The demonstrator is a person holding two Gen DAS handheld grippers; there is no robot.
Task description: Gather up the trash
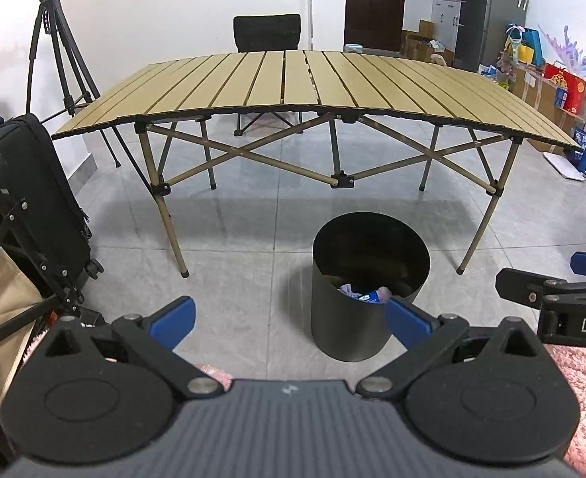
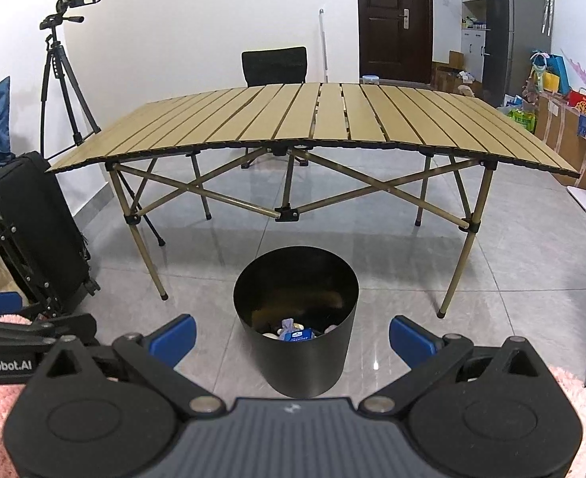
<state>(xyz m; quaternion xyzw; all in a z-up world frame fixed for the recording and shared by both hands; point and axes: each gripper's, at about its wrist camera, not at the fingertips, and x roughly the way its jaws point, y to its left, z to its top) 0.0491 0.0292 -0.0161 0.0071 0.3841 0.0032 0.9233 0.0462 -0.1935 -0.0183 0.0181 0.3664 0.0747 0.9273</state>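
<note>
left tongs (image 1: pixel 289 318): wide open, empty | right tongs (image 2: pixel 293 338): wide open, empty | trash (image 2: pixel 296 332): inside bin (image 2: pixel 293 362), on floor before desk (image 2: pixel 312 119) | bin dead ahead of right tongs, right-of-centre for left

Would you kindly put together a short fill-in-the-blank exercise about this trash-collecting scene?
1. The black bin stands on the ____, in front of the table.
2. Both the left gripper and the right gripper have their jaws ____, holding nothing.
3. The trash lies ____ the bin.
4. Behind the table stands a black ____.

Missing words: floor; open; inside; chair
</note>
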